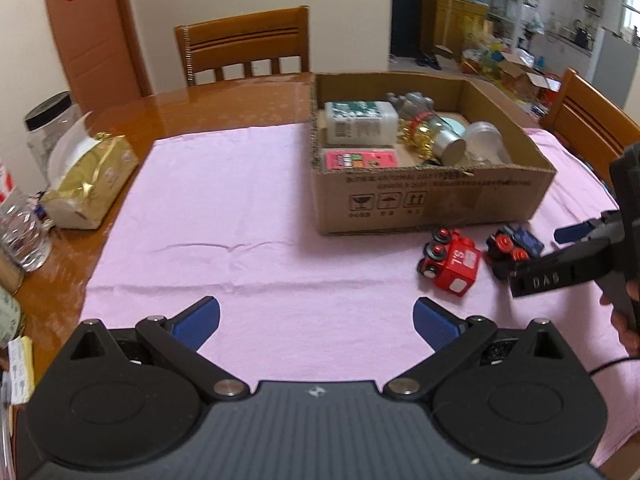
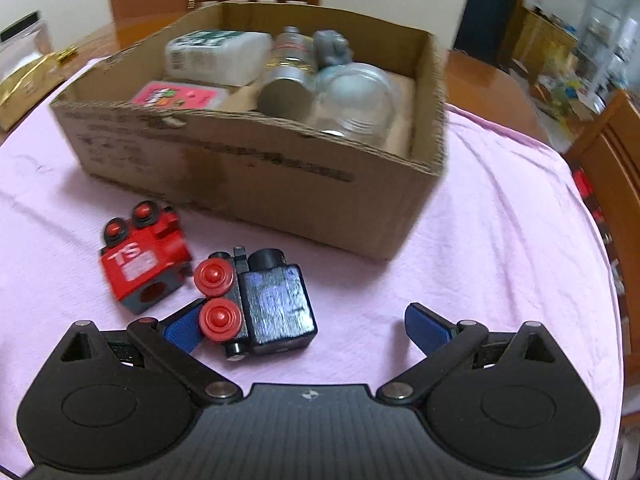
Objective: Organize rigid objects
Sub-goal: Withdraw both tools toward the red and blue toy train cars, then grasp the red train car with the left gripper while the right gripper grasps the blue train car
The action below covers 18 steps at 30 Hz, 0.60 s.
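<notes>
Here the left hand-held gripper [image 1: 316,320] hovers over the pink cloth [image 1: 240,220] on the desk [image 1: 200,100], its blue-padded fingers spread wide apart with nothing between them. The right hand-held gripper [image 2: 304,326] is likewise spread open, low over the cloth, with the dark blue toy train [image 2: 260,300] lying on its side between the fingers, close against the left pad [image 2: 182,326]; whether the pad touches it I cannot tell. Just beside it, to the left, lies the red toy train [image 2: 140,264], also tipped over. Both toys sit on the cloth in front of the cardboard box [image 2: 256,160], outside it. Inside the box lie a white packet [image 2: 216,54], a pink packet [image 2: 176,94], a metal can [image 2: 286,88], a clear jar [image 2: 352,100] and a grey figurine [image 2: 332,46]. A gold bag [image 1: 92,184] rests at the desk's left edge.
</notes>
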Each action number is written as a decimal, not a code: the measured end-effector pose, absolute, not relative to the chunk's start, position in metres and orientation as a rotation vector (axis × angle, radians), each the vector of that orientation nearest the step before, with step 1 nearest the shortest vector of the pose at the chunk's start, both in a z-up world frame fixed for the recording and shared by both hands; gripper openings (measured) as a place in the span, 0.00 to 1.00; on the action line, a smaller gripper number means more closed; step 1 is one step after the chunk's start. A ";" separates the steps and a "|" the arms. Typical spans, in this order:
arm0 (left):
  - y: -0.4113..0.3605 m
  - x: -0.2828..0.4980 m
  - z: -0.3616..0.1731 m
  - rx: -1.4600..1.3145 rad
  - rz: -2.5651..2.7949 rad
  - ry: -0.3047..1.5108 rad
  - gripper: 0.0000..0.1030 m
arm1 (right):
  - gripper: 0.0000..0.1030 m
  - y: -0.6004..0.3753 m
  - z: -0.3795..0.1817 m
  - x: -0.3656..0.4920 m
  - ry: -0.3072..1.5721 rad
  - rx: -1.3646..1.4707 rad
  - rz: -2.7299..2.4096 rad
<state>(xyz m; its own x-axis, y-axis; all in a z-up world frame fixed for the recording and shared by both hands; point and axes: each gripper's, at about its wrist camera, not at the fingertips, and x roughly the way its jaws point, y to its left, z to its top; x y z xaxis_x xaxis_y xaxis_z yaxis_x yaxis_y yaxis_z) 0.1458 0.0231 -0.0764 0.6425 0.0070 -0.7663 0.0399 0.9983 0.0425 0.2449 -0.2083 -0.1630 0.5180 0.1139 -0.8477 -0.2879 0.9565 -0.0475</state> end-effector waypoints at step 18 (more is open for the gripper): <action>-0.053 0.201 -0.105 0.147 -0.205 0.951 0.99 | 1.00 -0.251 -0.165 0.243 0.974 -0.171 0.331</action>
